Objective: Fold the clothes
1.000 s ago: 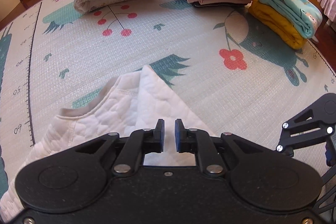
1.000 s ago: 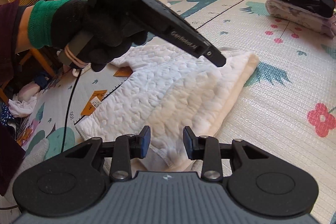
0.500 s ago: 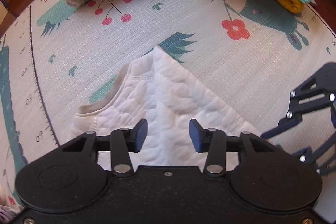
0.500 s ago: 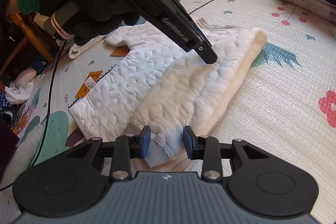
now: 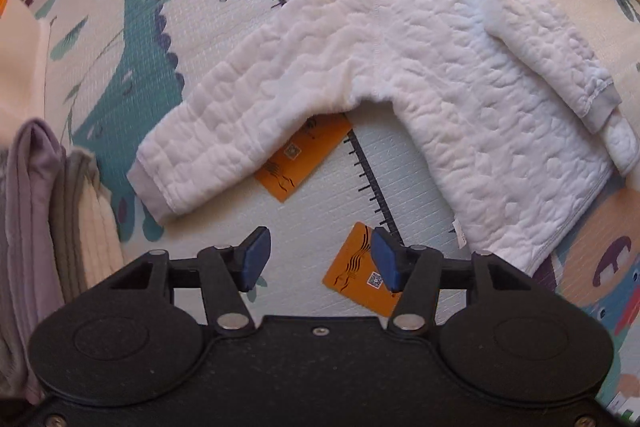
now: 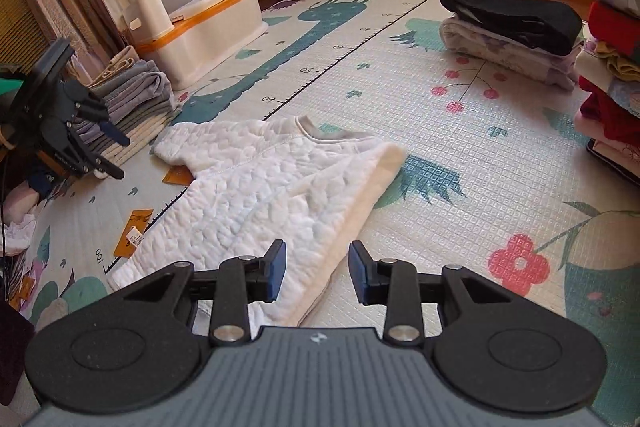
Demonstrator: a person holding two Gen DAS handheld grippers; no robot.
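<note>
Playmat (image 6: 460,155) on the floor carries a white quilted top (image 5: 420,75) mid-mat, 1 sleeve already folded in. Left tongs (image 5: 318,259) & right tongs (image 6: 316,271) both spread, empty, prob. lining up for the other sleeve (image 5: 224,131).

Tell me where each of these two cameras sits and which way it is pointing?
Left wrist view: on the left gripper, looking steeply down at the white quilted top, one sleeve spread, and orange cards; only its own open blue-padded fingers show.
Right wrist view: on the right gripper, low and looking across the play mat toward folded stacks; its own open fingers show, with the left gripper at the left edge.
Shared: the white quilted top, the orange cards and the mat's ruler line.
</note>
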